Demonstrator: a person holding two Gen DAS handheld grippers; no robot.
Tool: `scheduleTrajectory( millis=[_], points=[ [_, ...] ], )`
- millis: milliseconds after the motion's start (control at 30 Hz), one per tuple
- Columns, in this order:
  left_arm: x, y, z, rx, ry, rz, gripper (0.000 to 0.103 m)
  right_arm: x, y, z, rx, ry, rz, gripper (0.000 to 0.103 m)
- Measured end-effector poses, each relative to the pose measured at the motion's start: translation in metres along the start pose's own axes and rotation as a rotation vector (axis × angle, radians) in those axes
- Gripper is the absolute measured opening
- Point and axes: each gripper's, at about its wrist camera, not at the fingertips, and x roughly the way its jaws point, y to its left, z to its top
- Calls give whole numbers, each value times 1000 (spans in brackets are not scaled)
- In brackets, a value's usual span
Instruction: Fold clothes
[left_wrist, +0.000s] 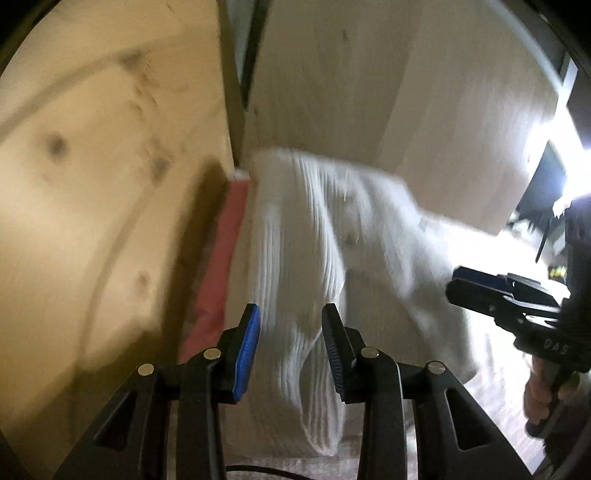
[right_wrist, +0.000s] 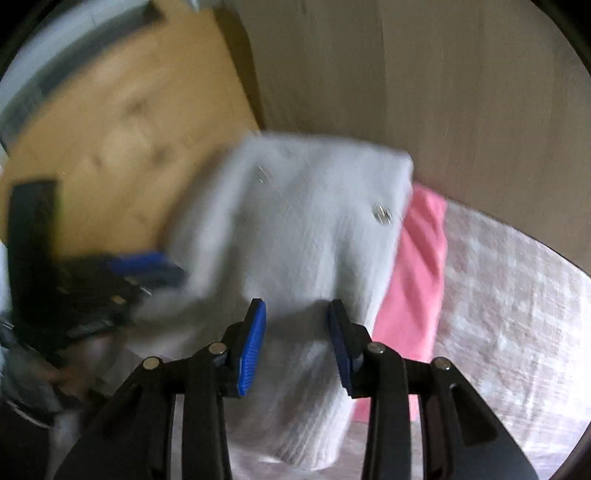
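White ribbed knitwear, a sweater (left_wrist: 314, 258) with small buttons, lies heaped across the middle of both blurred views on a pale, mottled cover (right_wrist: 509, 295), with pink cloth (right_wrist: 413, 280) just beside it and partly under its edge; from the left wrist that pink cloth (left_wrist: 221, 266) shows at 9 o'clock of the sweater, from the right wrist at 3 o'clock. Behind the heap stand light wooden panels (left_wrist: 92, 166), one yellowish and knotty, one paler. In the left wrist view the left gripper (left_wrist: 291, 349) has its jaws spread, blue pads facing each other, with a fold of the sweater lying between and beyond them; whether the pads touch it cannot be told. The right gripper (left_wrist: 476, 286) appears at 3 o'clock there, at the sweater's edge, its state unclear from that side. In the right wrist view the right gripper (right_wrist: 297, 343) has its jaws spread too, the sweater (right_wrist: 295, 229) filling the gap ahead, and the left gripper (right_wrist: 147, 269) sits at 9 o'clock against the knit
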Motion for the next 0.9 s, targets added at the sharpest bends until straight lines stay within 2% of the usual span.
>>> scheduleTrajectory(
  millis=[33,67,133,167,233,300,333,433,533,600,667,767,900],
  points=[
    [8,-1,-4,23,16,23,39,1,-6,-2,24,0,19,40],
    [12,-1,-7,44,14,46,48,1,-12,-4,51,-4,44,40],
    [19,9,-12,-1,37,22,61,0,-25,-7,106,-13,95,40],
    [23,15,-14,-33,54,3,63,0,-31,-9,134,-17,120,41],
    [20,15,-14,-52,55,0,61,-12,-30,-10,137,-32,108,42],
    [15,13,-13,-62,48,5,56,-25,-29,-11,138,-47,92,42],
    [10,9,-13,-52,40,17,53,-33,-28,-13,143,-54,89,43],
    [-13,-7,-14,-14,5,52,53,-64,-26,-28,160,-96,102,45],
    [-38,-18,-18,-30,-25,37,56,-100,-19,-48,148,-137,88,56],
    [-60,-31,-24,-20,-53,48,61,-120,-8,-61,120,-166,61,59],
    [-78,-43,-34,-17,-82,56,77,-137,3,-72,92,-185,24,63],
    [-101,-55,-50,-22,-100,48,77,-164,6,-95,67,-195,-10,64],
    [-123,-69,-71,-41,-65,34,77,-183,9,-119,49,-204,-41,65]
  ],
)
